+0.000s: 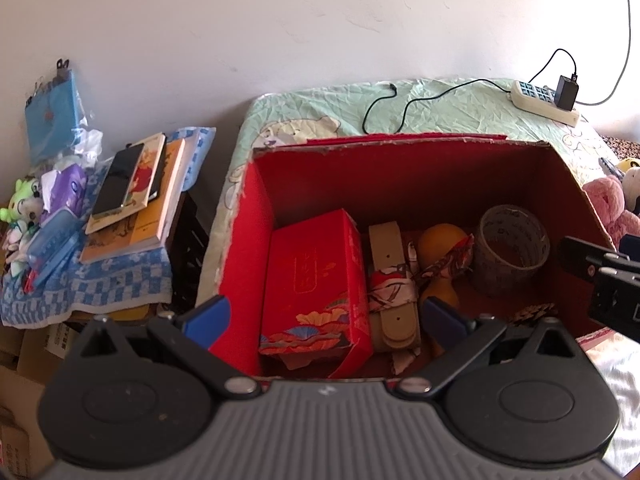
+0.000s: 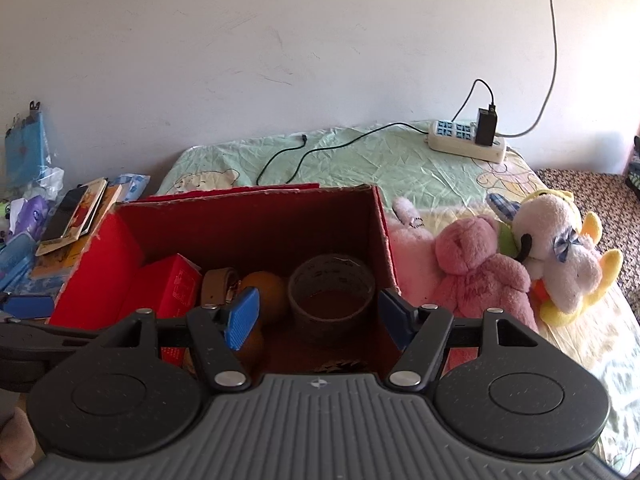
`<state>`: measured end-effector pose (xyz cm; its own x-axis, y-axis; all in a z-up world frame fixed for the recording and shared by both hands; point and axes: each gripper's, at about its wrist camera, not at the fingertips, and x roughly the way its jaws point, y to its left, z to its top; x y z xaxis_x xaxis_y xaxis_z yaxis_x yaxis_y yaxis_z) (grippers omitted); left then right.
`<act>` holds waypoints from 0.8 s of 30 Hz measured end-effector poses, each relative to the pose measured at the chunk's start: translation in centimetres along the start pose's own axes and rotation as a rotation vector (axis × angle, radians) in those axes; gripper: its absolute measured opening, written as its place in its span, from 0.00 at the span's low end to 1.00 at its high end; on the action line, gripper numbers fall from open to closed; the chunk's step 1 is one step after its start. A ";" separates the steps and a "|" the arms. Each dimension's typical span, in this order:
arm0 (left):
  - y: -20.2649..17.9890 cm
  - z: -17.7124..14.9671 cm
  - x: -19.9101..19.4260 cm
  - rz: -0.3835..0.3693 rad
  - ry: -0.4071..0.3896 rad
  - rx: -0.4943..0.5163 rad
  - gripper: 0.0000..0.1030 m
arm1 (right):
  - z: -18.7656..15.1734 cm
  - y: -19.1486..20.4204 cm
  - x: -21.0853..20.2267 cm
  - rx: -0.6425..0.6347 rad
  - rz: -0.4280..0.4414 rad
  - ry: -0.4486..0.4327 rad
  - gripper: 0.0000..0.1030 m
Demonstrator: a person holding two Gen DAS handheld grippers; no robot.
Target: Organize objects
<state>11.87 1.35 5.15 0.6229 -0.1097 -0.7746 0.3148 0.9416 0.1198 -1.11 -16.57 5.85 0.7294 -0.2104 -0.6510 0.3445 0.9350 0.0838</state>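
One bed [image 2: 360,152], green sheet. One red carton [image 1: 240,248] at its near edge, open top. Inside: one red gift box [image 1: 316,280] by left wall, one tape roll [image 1: 514,248] by right wall, one belt [image 1: 394,280], one orange gourd [image 1: 440,240] between. Two plush toys [image 2: 520,264] right of carton. My left gripper [image 1: 324,316] and right gripper [image 2: 316,316]: fingers apart, empty, above carton's near edge.

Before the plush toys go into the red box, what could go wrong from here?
1. The red box is already crowded: tape roll, orange ball, belt and red carton. The pink bear may not fit.
2. The box wall stands between the open right hand-held gripper and the bear and could catch it.
3. The white plush dog leans on the bear and may roll.
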 end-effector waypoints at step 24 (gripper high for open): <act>-1.0 -0.2 0.6 -0.017 0.004 0.005 0.98 | -0.7 -1.3 1.4 0.061 0.042 0.062 0.67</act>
<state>11.81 0.36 4.43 0.6145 -0.1245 -0.7790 0.3286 0.9381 0.1093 -0.92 -17.84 4.35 0.7065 -0.1515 -0.6913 0.3510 0.9232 0.1564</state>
